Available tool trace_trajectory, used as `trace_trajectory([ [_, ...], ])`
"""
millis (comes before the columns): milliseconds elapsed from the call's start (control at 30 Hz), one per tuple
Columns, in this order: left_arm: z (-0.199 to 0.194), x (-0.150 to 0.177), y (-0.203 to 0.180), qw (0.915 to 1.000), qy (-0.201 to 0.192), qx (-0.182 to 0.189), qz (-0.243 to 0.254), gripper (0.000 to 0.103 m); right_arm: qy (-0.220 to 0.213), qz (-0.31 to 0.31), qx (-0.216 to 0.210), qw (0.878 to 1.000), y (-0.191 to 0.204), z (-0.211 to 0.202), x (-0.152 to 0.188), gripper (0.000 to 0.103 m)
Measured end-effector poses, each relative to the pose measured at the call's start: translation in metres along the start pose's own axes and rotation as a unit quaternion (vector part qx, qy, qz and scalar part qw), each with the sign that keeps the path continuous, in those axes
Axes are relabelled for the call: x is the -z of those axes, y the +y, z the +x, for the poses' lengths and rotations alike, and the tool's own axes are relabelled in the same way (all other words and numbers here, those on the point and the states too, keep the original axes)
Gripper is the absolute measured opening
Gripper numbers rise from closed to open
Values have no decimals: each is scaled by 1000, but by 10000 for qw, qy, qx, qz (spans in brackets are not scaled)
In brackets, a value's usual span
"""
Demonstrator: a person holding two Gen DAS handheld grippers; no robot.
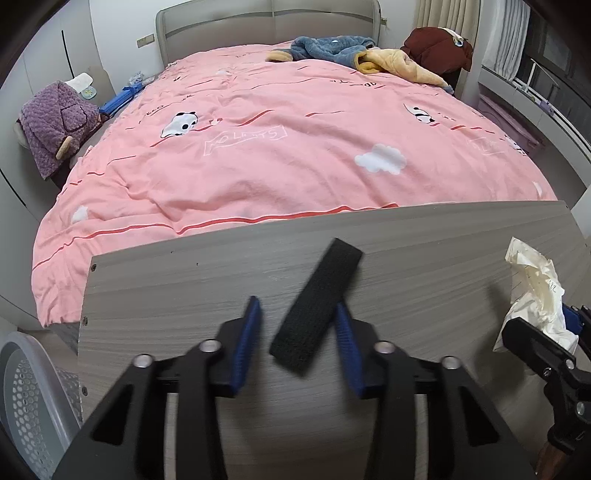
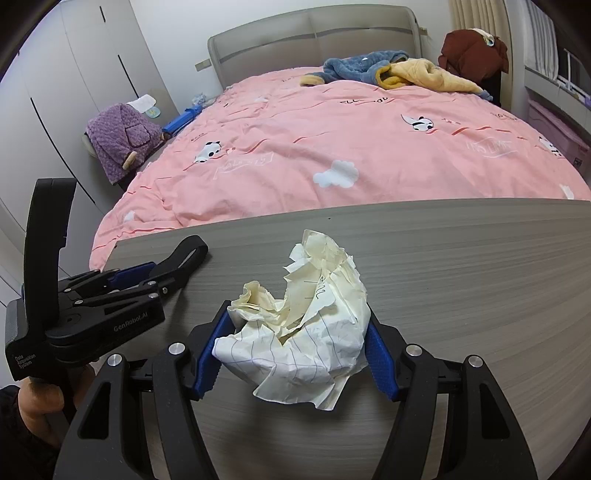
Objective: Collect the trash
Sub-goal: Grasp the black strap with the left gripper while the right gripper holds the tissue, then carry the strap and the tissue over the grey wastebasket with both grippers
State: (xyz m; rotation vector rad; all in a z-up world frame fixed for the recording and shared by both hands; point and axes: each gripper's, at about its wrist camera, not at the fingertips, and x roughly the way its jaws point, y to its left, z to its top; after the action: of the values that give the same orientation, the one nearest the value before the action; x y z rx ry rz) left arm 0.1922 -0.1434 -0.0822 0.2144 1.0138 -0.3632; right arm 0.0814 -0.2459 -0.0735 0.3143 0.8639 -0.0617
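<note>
Watching the right hand-held gripper (image 2: 297, 310) nearest of all, pinching the crumpled paper (image 2: 306, 332) between both blue pads, squeezing it from left and right just over the grey table (image 2: 461, 277). Catching a bare hand (image 2: 37, 402) at the near left, gripping the handle of the other tool.

Moving across to the left hand-held gripper (image 1: 295, 302), standing spread around a black strip (image 1: 325, 280). Seeing the right pad touching the strip's edge and the left pad staying clear of it, leaving a gap. Finding the strip tilted, running from near left to far right, its far end reaching out past the fingertips. Hard telling whether it is resting flat on the table.

Spotting a grey mesh basket (image 1: 33, 387) down at the near left, beside the table's corner.

Going farther now, past the table's far edge: taking in the bed with its pink duvet (image 1: 295, 147), printed with pandas and clouds. Noting a purple fleece garment (image 1: 55, 129) heaped at the bed's left side, and blue and yellow clothes (image 1: 332, 48) lying bunched at the far right, below the grey headboard (image 1: 269, 22).
</note>
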Motion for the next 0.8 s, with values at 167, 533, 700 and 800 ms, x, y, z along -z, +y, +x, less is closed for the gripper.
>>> trace_trajectory([
  [167,-7,2,1,9999,-42,94,-110,18,2,-5,-50,10000,1,-1,2,65],
  [533,-51,29,18,9986,-265,149,-423,18,-50,-147,-217,9996,19,-10,6,65],
  [700,-77,47,35,9977,-402,-7,-542,18,-53,-369,-346,9987,41,-15,11,65],
  [800,-94,59,49,9964,-506,-130,-670,18,-68,-478,-460,9978,56,-19,13,65],
])
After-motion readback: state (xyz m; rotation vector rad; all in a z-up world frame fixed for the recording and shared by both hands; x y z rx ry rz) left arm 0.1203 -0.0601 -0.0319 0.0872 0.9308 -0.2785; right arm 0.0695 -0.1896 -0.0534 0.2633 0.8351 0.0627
